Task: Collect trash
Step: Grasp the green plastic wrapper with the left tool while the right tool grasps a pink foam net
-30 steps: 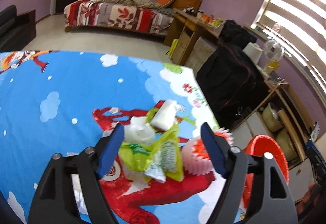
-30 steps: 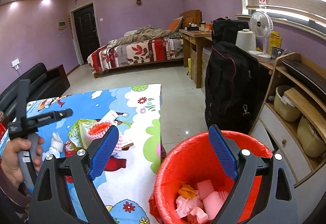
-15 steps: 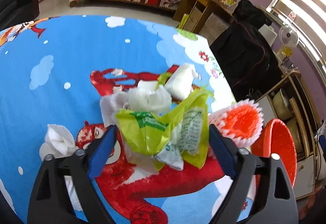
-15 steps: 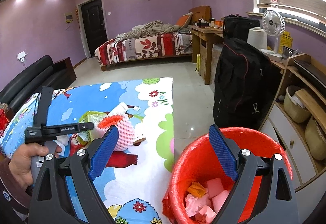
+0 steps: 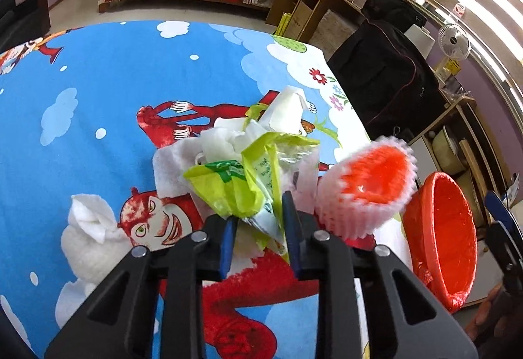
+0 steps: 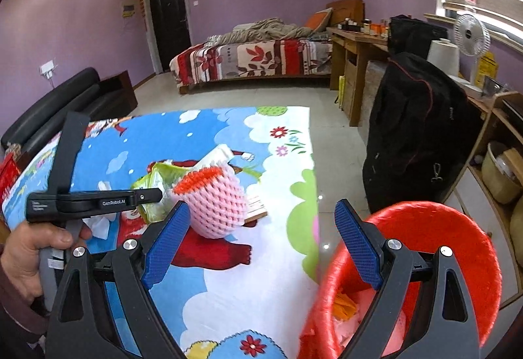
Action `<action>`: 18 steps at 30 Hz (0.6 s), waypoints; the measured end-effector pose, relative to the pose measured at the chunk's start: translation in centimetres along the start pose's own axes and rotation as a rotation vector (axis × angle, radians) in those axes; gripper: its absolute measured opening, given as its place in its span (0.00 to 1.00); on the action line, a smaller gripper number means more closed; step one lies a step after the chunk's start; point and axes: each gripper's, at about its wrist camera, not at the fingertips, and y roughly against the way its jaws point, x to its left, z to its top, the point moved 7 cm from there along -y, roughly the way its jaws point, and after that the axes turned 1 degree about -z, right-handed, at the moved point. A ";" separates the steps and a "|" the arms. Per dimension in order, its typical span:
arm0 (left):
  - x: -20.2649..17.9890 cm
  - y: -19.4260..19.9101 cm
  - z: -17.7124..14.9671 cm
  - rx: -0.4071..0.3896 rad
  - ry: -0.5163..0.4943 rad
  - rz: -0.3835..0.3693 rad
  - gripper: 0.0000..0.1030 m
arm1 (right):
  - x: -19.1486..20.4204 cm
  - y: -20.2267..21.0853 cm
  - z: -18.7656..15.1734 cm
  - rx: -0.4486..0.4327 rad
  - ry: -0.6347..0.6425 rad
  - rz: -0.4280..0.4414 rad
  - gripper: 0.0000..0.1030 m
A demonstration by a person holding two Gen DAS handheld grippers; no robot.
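My left gripper is shut on a crumpled yellow-green plastic wrapper on the cartoon-print cloth; from the right wrist view the left gripper pinches the same wrapper. White tissues lie behind it. A pink foam fruit net with an orange inside stands to its right; it also shows in the right wrist view. My right gripper is open and empty, above the table edge beside the red trash bin, which holds paper scraps.
More white tissue lies at the left of the cloth. The red bin stands off the table's right edge. A black bag, wooden shelves, a desk and a bed stand beyond.
My left gripper has closed on the yellow-green wrapper, which it straddled open before. The right gripper has drifted slightly left over the table edge and stays open.
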 end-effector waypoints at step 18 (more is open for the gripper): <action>1.9 2.9 -0.1 -0.066 0.010 0.021 0.21 | 5.0 -6.7 -0.3 0.067 0.153 0.015 0.82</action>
